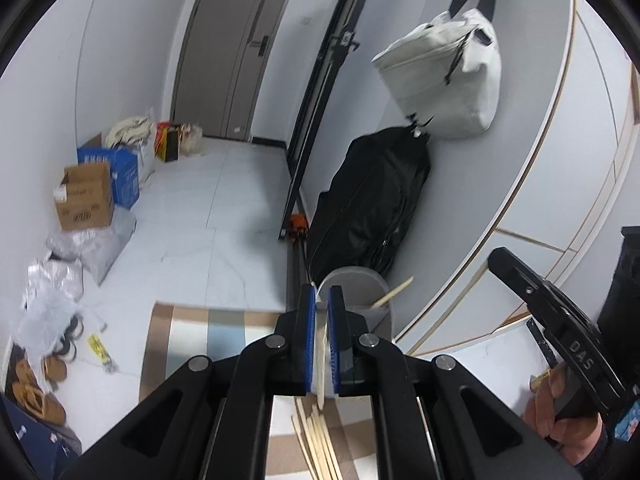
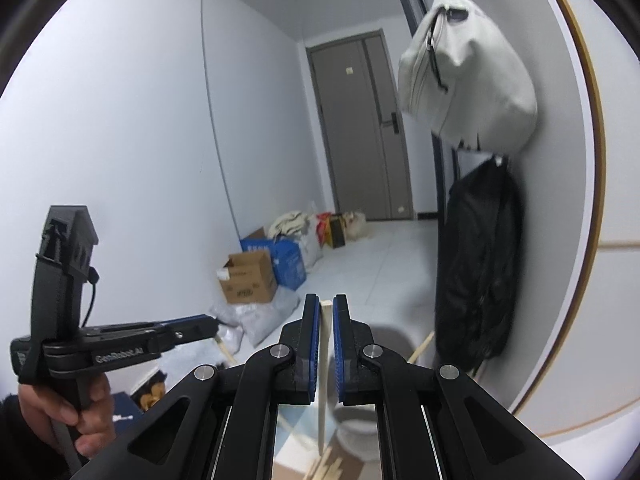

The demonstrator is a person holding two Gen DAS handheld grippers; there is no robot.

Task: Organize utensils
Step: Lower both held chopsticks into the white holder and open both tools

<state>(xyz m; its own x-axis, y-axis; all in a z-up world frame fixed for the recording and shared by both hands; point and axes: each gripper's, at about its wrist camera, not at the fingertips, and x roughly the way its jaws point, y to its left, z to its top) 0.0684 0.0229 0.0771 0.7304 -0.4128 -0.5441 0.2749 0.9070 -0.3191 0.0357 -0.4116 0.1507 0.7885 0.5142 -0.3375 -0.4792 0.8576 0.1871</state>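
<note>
My left gripper (image 1: 320,292) is shut on a pale wooden chopstick (image 1: 321,360) that runs upright between its blue pads. Just behind it stands a grey holder cup (image 1: 360,280) with one chopstick (image 1: 394,292) leaning out of it. Several loose chopsticks (image 1: 316,444) lie on the checked mat (image 1: 192,332) below. My right gripper (image 2: 325,300) is shut on another chopstick (image 2: 324,360), held upright above the grey cup (image 2: 356,432). Each view shows the other gripper at its side, gripped by a hand (image 2: 60,408).
A black bag (image 1: 372,204) leans on the wall behind the cup, and a white bag (image 1: 444,72) hangs above it. Cardboard boxes (image 1: 86,196), plastic bags (image 1: 56,284) and shoes (image 1: 36,392) line the left wall. A grey door (image 1: 236,48) closes the far end.
</note>
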